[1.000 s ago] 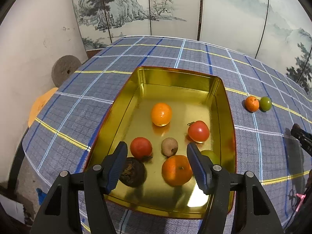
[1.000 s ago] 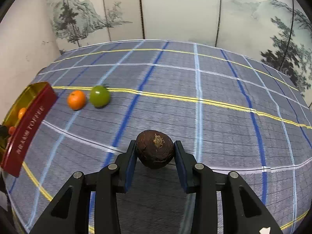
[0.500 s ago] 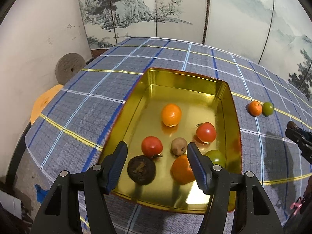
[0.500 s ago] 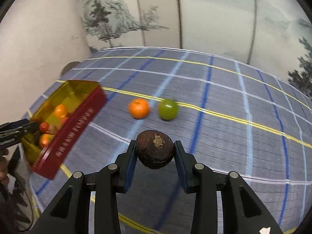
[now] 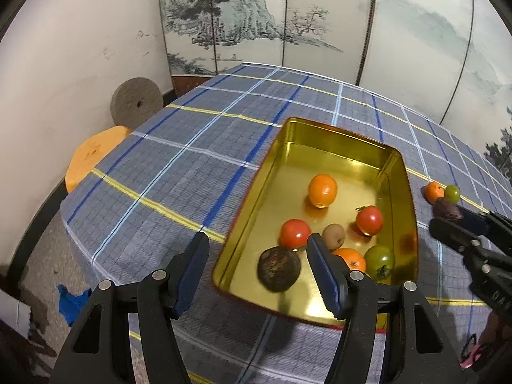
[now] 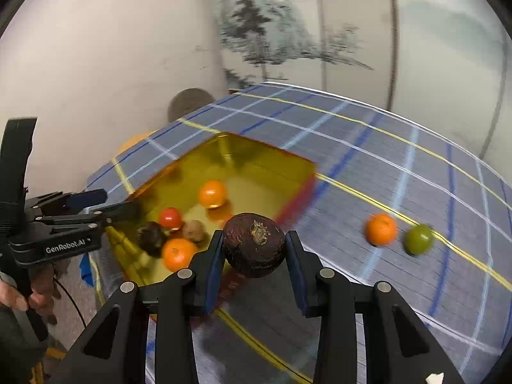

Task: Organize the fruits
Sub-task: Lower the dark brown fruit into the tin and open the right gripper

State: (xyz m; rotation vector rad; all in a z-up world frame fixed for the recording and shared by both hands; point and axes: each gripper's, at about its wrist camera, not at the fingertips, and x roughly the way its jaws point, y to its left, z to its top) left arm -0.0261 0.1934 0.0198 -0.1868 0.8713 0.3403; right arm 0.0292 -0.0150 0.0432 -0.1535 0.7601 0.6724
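Gripping a dark brown, rough-skinned round fruit [image 6: 254, 244], my right gripper [image 6: 254, 252] has its blue-padded jaws narrowed onto the fruit's two sides, and I hold it in the air just beside the near corner of a shiny gold rectangular metal tin with a red outer wall [image 6: 294, 198]. The fruit shows a pale, dry stem scar on top, which only the right wrist view shows close up; the left wrist view shows the same fruit small at its right edge.

My left gripper [image 5: 256, 272] hangs open at a middling width with nothing between its jaws, over the tin's near left corner.

Only the left view shows the whole tin: inside lie a second dark brown fruit [image 5: 279, 268], two red tomatoes [image 5: 295, 233] [image 5: 369, 220], a small tan fruit [image 5: 333, 236], two oranges [image 5: 322, 190] [image 5: 350, 260] and a green tomato [image 5: 379, 260].

On the blue-grey checked tablecloth [image 6: 400, 166], well apart from the tin, a small orange [image 6: 380, 228] and a round green fruit [image 6: 418, 239] sit just beside each other.
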